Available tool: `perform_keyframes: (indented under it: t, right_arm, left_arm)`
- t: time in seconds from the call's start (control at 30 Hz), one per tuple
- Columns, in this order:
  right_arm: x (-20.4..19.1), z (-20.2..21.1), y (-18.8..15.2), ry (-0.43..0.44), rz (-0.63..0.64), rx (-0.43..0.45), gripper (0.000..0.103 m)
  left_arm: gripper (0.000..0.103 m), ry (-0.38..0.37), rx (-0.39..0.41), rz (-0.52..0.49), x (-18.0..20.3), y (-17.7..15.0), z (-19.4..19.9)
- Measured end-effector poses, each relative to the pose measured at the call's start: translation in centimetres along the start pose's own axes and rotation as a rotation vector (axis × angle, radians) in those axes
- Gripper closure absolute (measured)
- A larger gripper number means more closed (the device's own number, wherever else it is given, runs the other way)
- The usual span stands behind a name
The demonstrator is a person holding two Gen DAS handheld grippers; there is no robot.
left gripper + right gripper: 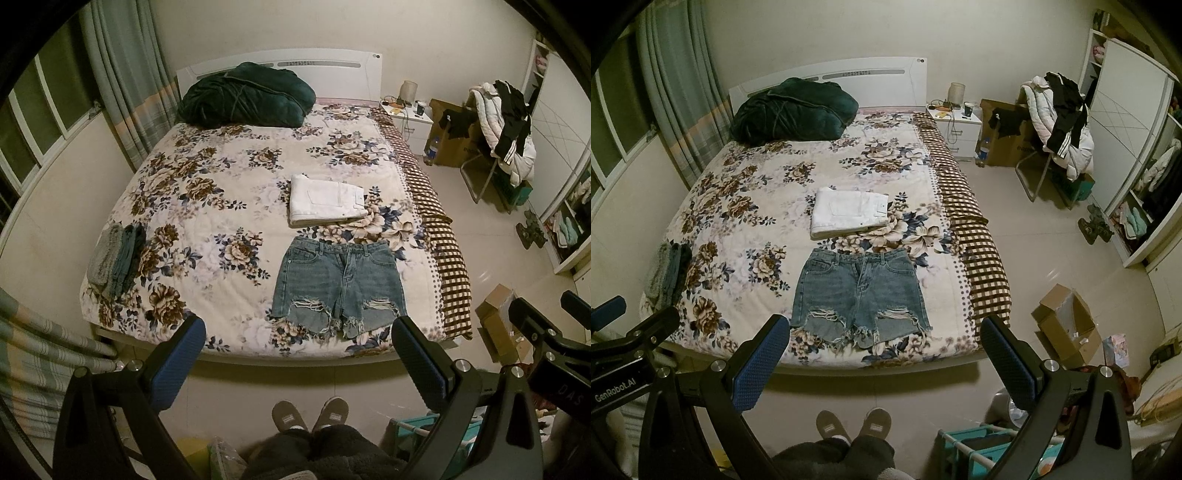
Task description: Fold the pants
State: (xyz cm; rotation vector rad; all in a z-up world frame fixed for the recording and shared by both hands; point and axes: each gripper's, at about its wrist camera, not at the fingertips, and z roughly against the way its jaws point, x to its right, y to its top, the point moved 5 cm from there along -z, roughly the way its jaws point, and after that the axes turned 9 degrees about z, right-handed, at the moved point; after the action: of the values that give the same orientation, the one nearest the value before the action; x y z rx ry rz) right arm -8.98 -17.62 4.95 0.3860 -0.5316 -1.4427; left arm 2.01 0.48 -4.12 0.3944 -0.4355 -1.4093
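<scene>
Left wrist view, swept from 9 o'clock round to 3. Found a small stack of grey and teal garments (pixel 114 258) at 9 o'clock on the near left corner of the bed (pixel 221 177), well apart from the work and probably parked there out of the way. Held the left tool (pixel 298 328) wide, pads empty, hovering short of the bed's foot edge at 6 o'clock.

Saw the denim shorts (pixel 338 280) spread flat near centre, waistband toward 12 and frayed hems toward 6, close to the foot edge. Judged them laid out so for folding, with the hems within easy reach. Found nothing lying on them. Noted folded white pants (pixel 325 199) just beyond the waistband at 12 o'clock, near but apparently not touching. Took these for finished work, and for a limit on room above the shorts. Farther off at 11, made out a dark green blanket (pixel 247 96) heaped against the headboard.

Over in the right wrist view, held the right tool (pixel 884 326) equally wide, gripping nothing. Spotted a checked blanket (pixel 982 251) along the bed's right edge at 2 o'clock, a clothes-heaped chair (pixel 1060 122) beyond it, and an open cardboard box (pixel 1067 325) on the floor at 4. Judged none of these to be in the path.
</scene>
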Motion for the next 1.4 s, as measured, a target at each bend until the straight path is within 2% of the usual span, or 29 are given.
perform_keyframes:
  t: [0.43, 0.5, 0.63, 0.73, 0.87, 1.1, 1.23, 1.4]
  right_arm:
    - [-3.2, 0.2, -0.9, 0.014, -0.018, -0.013, 0.0]
    - [-3.3, -0.5, -0.6, 0.019, -0.039, -0.012, 0.0]
    - [-1.7, -4.5, 1.3, 0.03, -0.096, -0.018, 0.0]
    - [-0.8, -6.9, 2.5, 0.024, -0.129, -0.026, 0.0]
    - [1.0, -11.9, 4.9, 0.003, -0.155, -0.07, 0.0]
    - [4.6, -22.2, 7.6, 0.066, -0.196, -0.165, 0.0]
    - [7.8, -29.6, 9.1, 0.106, -0.206, -0.205, 0.0]
    - [12.4, -40.5, 11.6, 0.21, -0.157, -0.283, 0.0]
  left_arm:
    - [0.0, -0.002, 0.004, 0.011, -0.3, 0.1, 0.5]
    - [0.0, 0.01, 0.022, 0.01, -0.2, 0.9, 0.1]
    - [0.0, 0.068, 0.06, -0.007, -0.3, 3.0, -2.6]
    - [0.0, 0.063, 0.055, 0.003, -0.7, 4.6, -5.6]
    - [0.0, 0.068, 0.033, -0.017, -0.3, 6.1, -9.4]
    - [0.0, 0.102, -0.039, -0.044, 1.6, 8.0, -17.1]
    - [0.0, 0.166, -0.083, -0.026, 3.5, 9.3, -21.4]
    - [0.0, 0.254, -0.149, 0.026, 7.5, 9.8, -28.3]
